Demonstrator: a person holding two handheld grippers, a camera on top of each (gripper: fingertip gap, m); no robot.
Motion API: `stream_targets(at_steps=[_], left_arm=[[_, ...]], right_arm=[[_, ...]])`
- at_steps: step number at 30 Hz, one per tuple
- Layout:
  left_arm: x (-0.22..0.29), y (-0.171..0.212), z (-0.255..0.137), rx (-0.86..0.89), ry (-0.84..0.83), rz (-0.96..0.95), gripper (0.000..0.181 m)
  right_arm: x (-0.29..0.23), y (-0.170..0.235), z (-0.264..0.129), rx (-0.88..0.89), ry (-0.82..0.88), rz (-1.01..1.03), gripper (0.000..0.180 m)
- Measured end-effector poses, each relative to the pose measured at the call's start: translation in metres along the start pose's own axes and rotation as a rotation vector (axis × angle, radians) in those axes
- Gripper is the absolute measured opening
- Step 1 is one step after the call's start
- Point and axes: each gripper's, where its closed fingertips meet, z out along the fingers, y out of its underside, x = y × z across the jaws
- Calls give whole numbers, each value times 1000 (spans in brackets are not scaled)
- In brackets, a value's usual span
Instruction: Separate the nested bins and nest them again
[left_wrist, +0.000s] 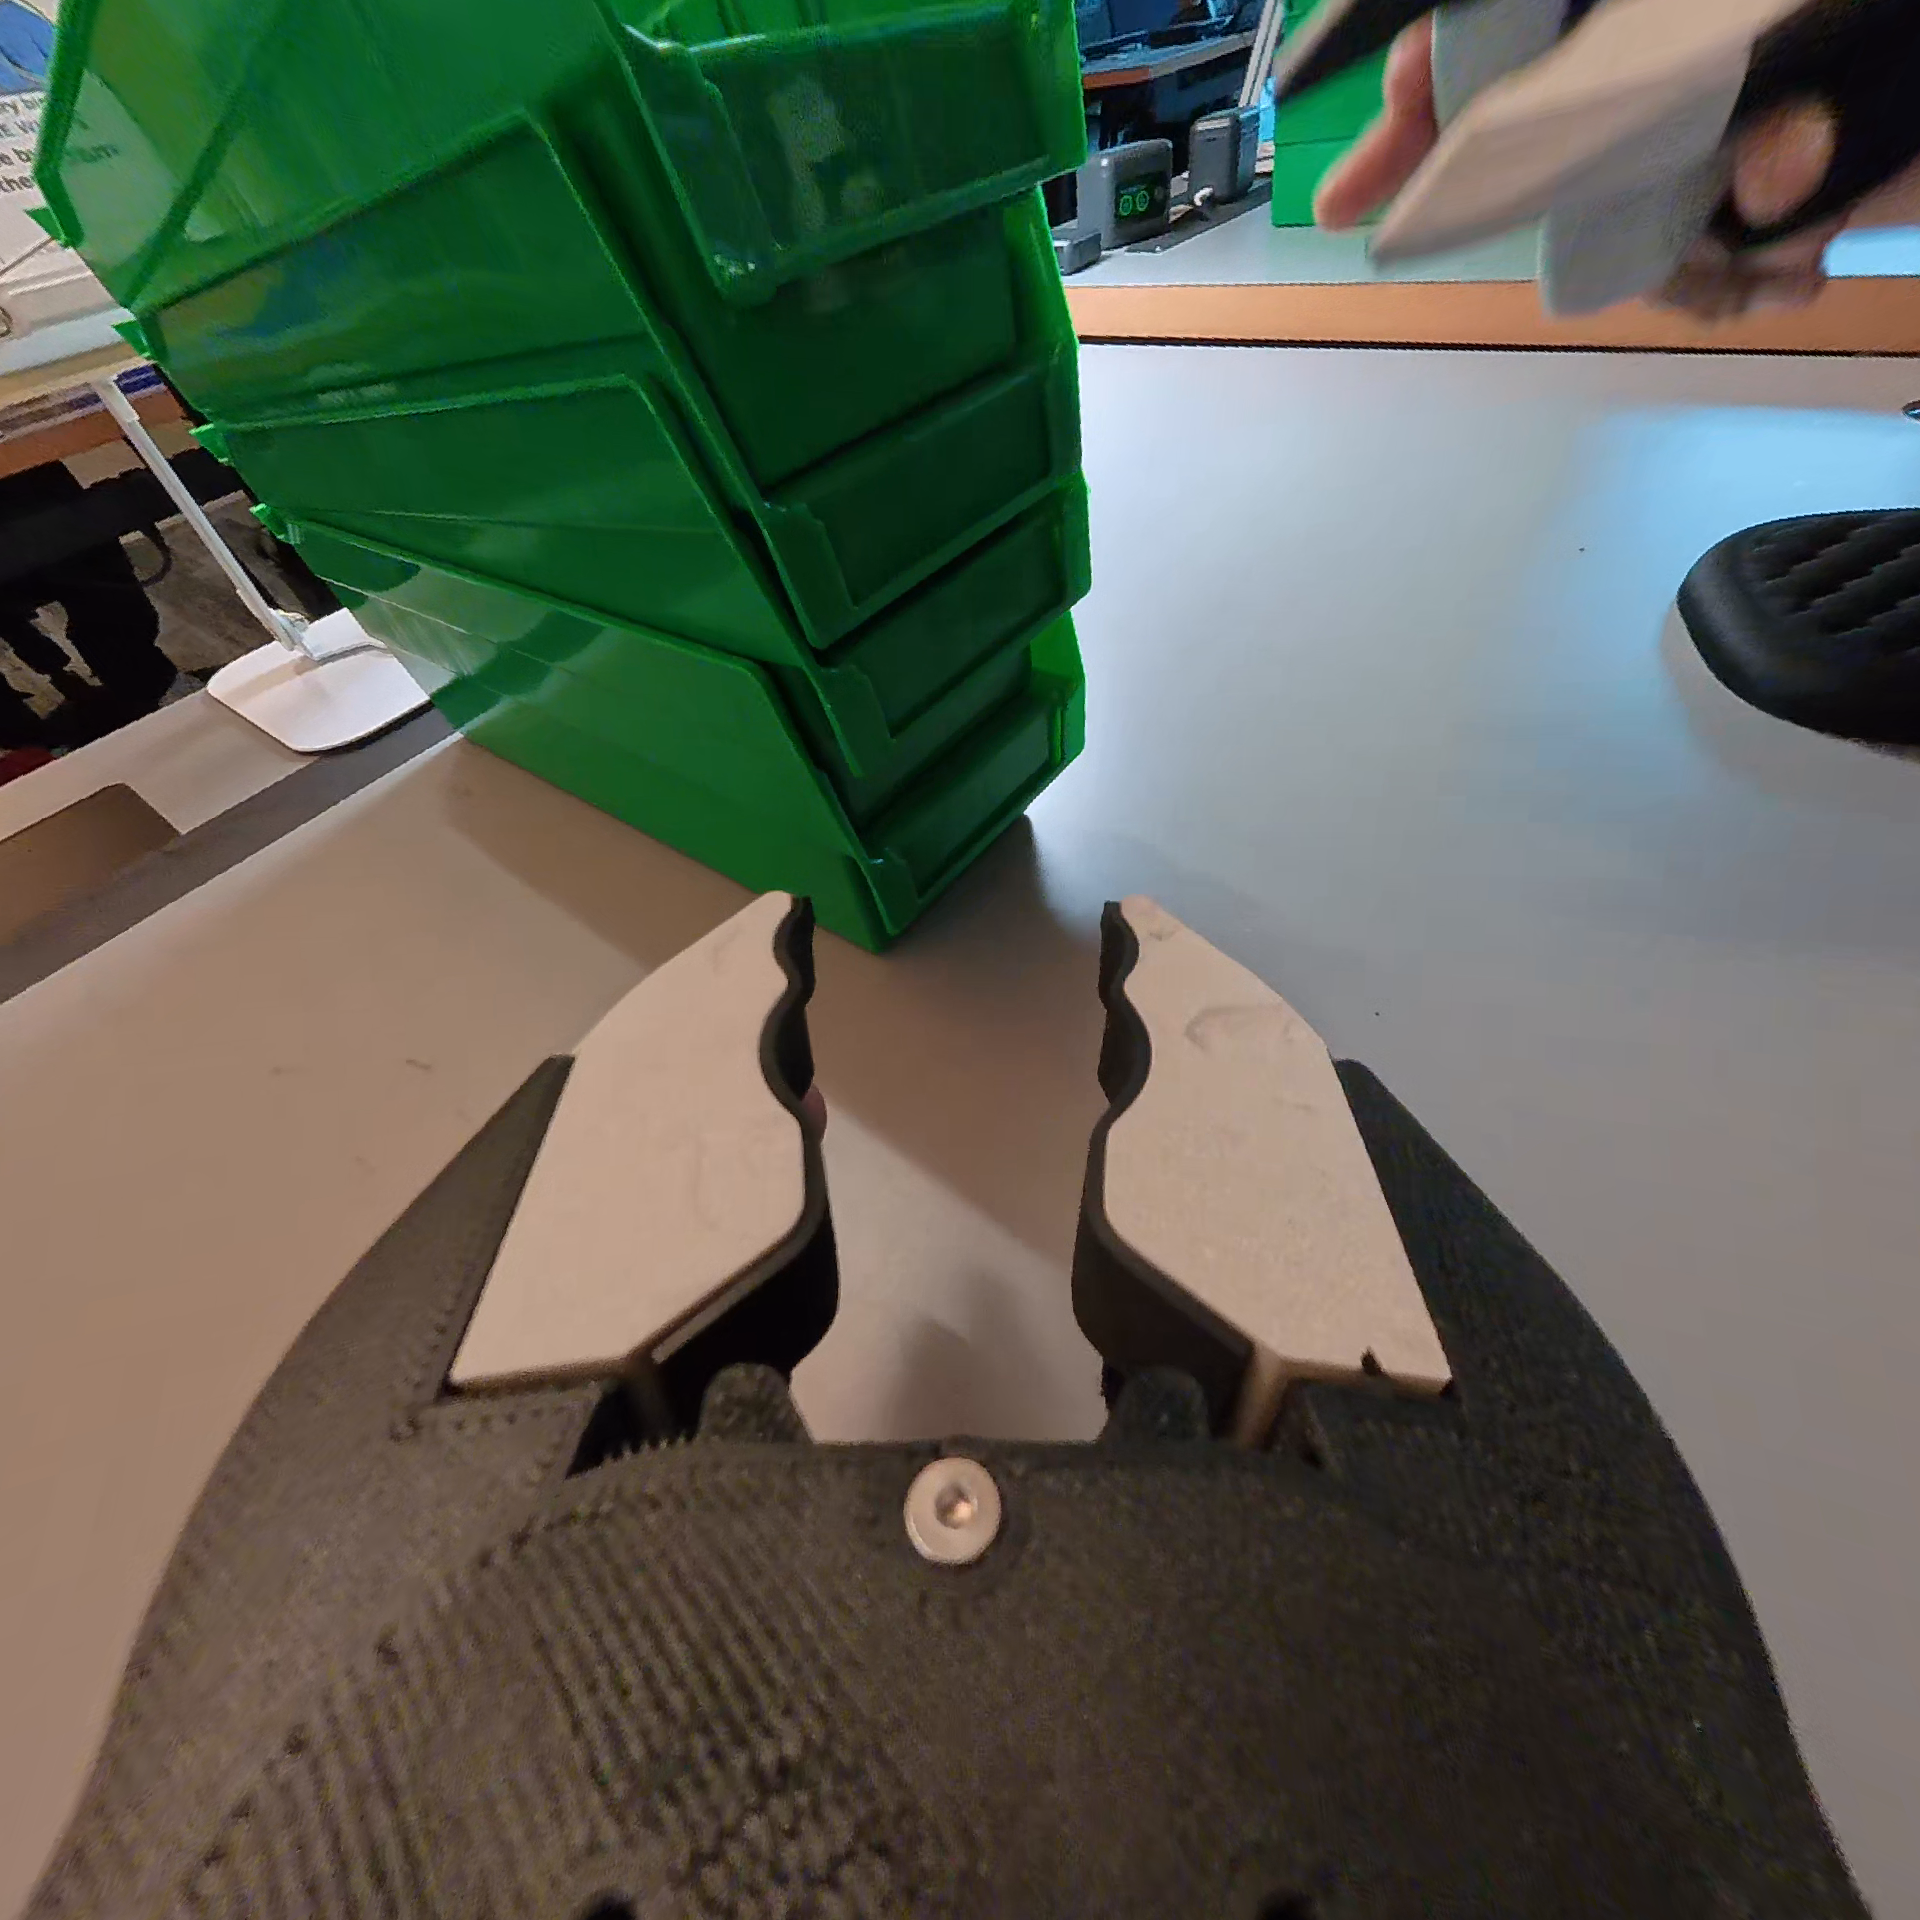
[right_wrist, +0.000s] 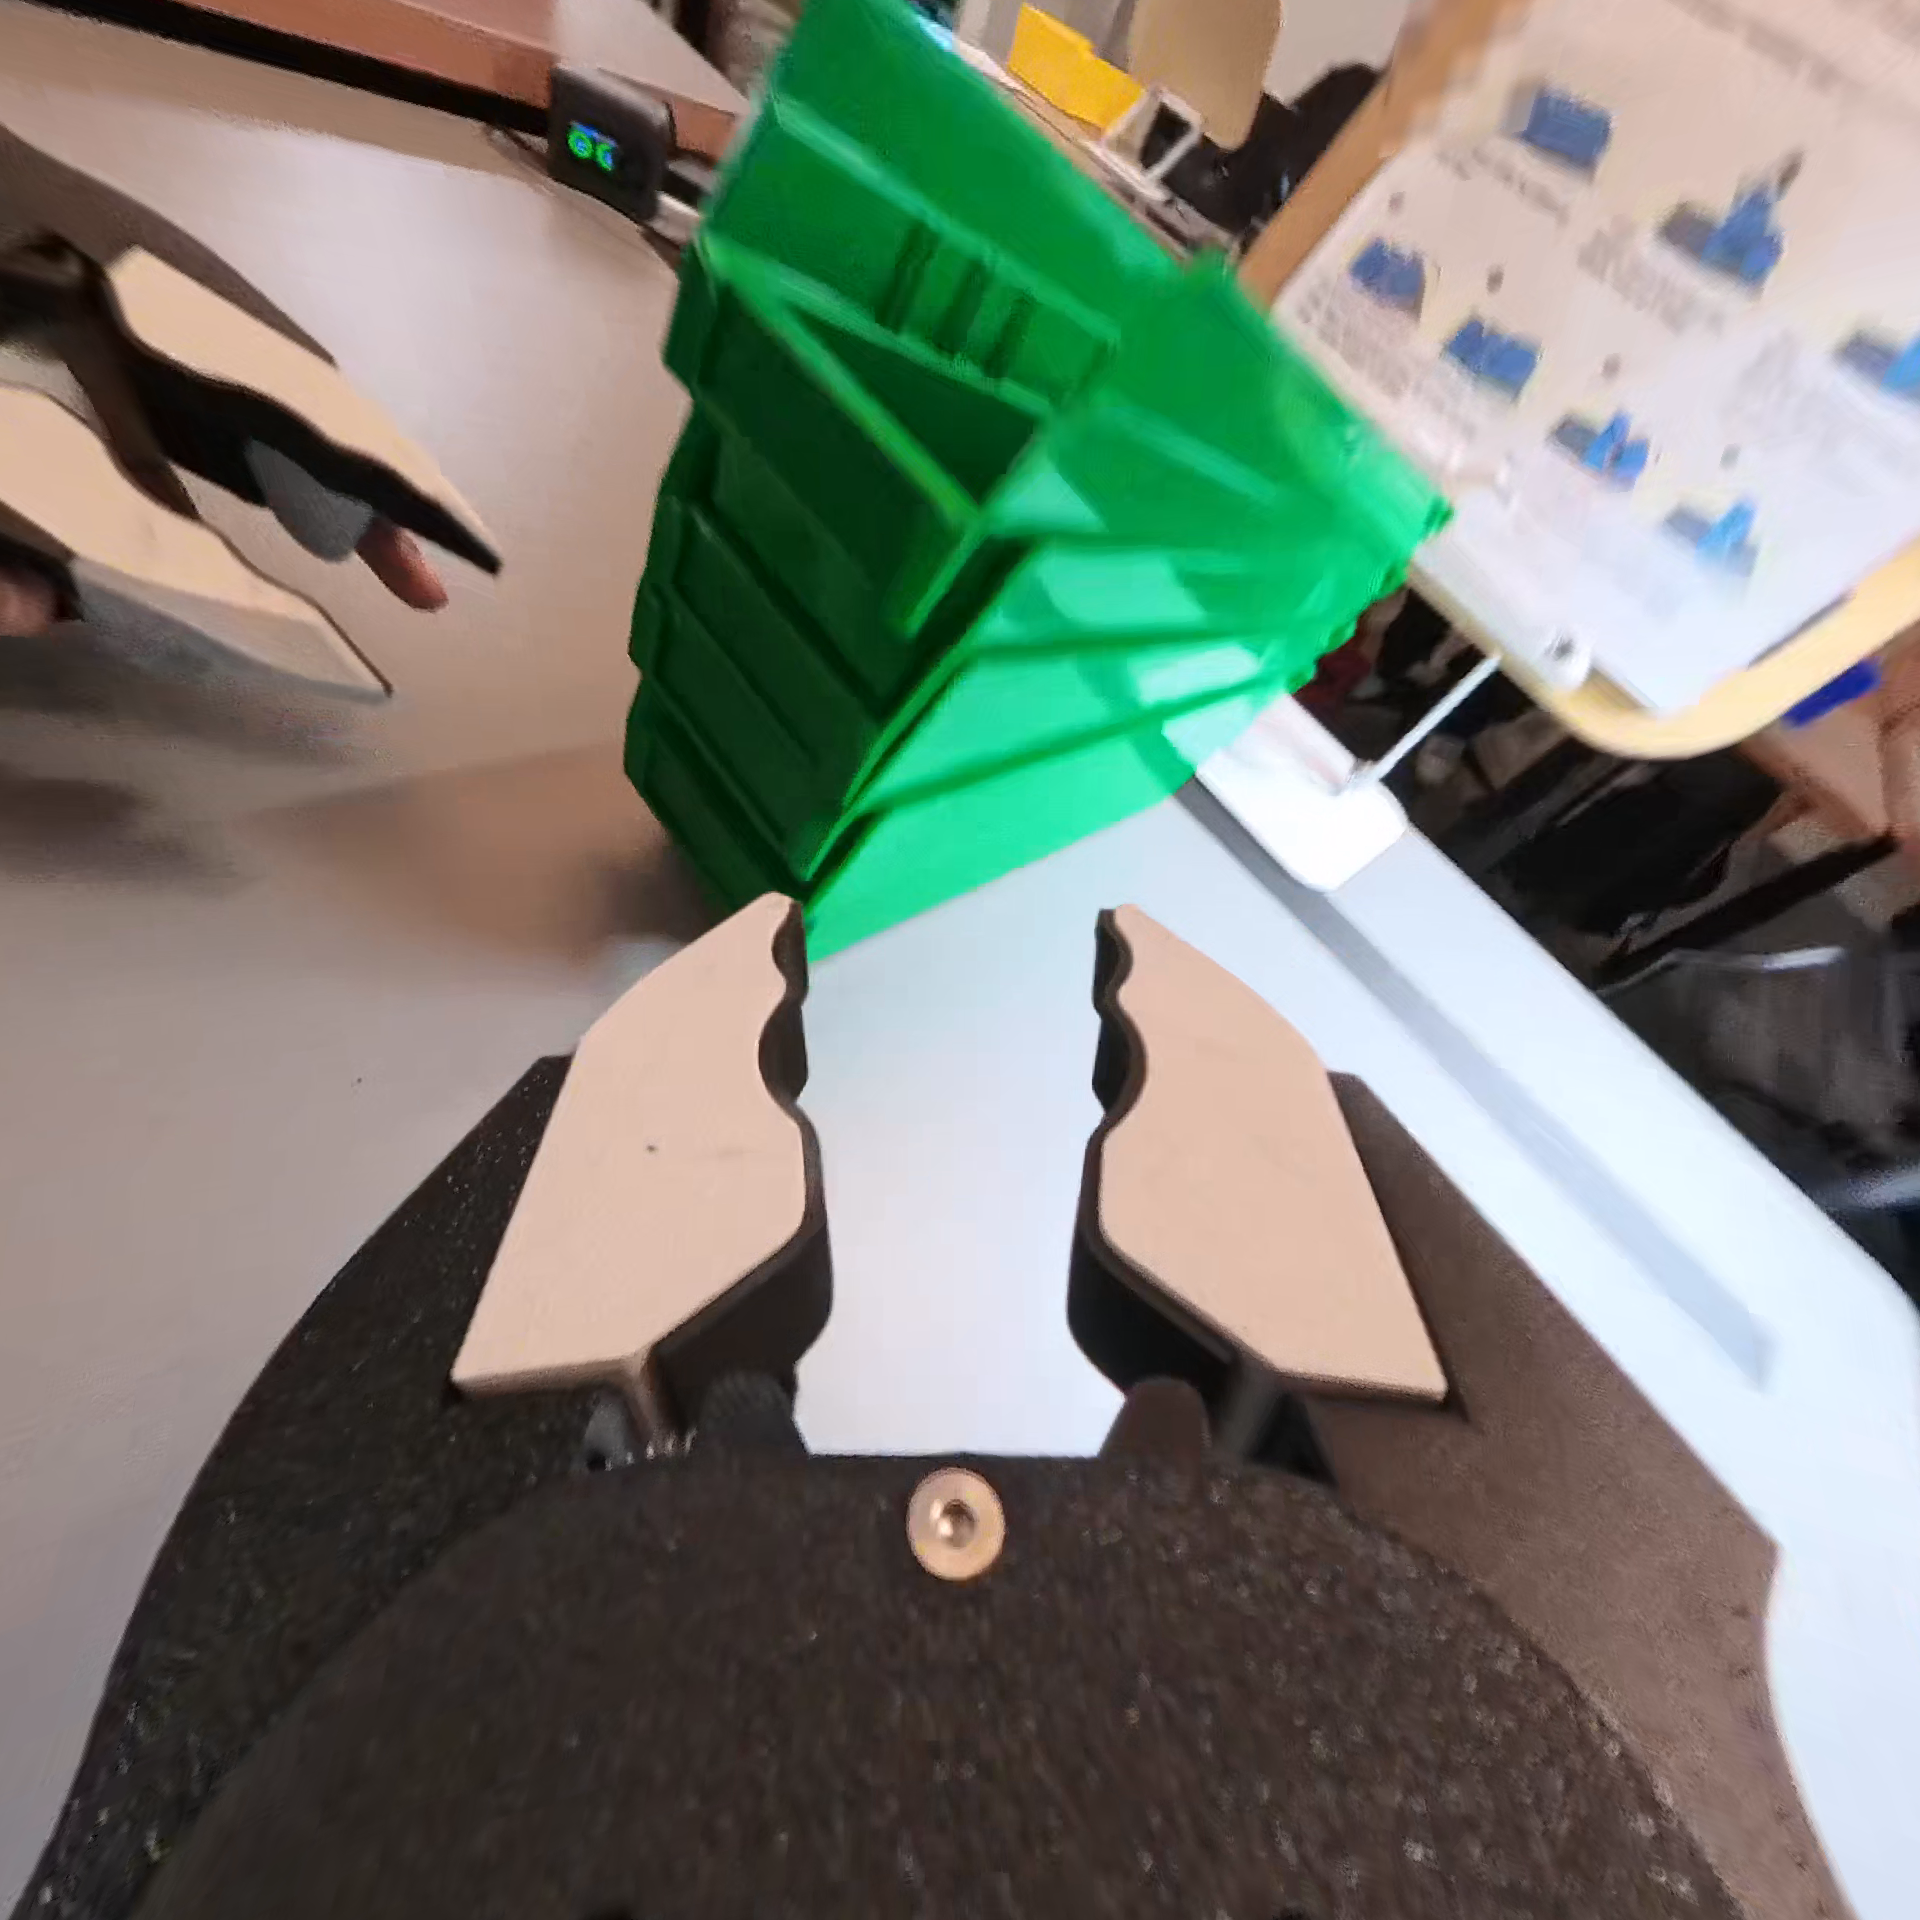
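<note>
A stack of several nested green bins (left_wrist: 644, 499) stands on the grey table (left_wrist: 1403, 831), just beyond my left gripper (left_wrist: 956, 920), which is open and empty close to the stack's lowest front corner. The stack also shows in the right wrist view (right_wrist: 883, 582), blurred. My right gripper (right_wrist: 951, 925) is open and empty, near the stack's base on the other side. The right gripper also shows in the left wrist view (left_wrist: 1538, 177) at top right, held by a hand, above the table. The left gripper shows in the right wrist view (right_wrist: 239, 468) at far left.
A black mesh pad (left_wrist: 1818, 623) lies at the right on the table. A white stand base (left_wrist: 312, 696) holding a printed sheet (right_wrist: 1621, 343) is behind the stack. A small black device with green lights (right_wrist: 608, 140) sits at the table's far edge.
</note>
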Motion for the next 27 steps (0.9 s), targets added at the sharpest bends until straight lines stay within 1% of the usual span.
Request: stream_targets(at_steps=[4, 7, 9, 17, 23, 27], left_arm=[[-1, 3, 2, -5, -15, -2, 53], [-2, 7, 3, -13, -25, -3, 51], [-2, 8, 4, -17, -25, -4, 50], [-6, -6, -3, 28, -39, 53, 48], [-22, -4, -5, 33, -60, -6, 48], [-20, -5, -5, 32, -65, 21, 47]], right_arm=[[-13, 52, 7, 32, 31, 134, 56], [-24, 71, 14, 51, 32, 155, 56], [-29, 69, 16, 47, 3, 150, 58], [-28, 64, 15, 89, 12, 115, 57], [-26, 60, 13, 109, -2, 161, 59], [-28, 61, 12, 109, -3, 153, 59]])
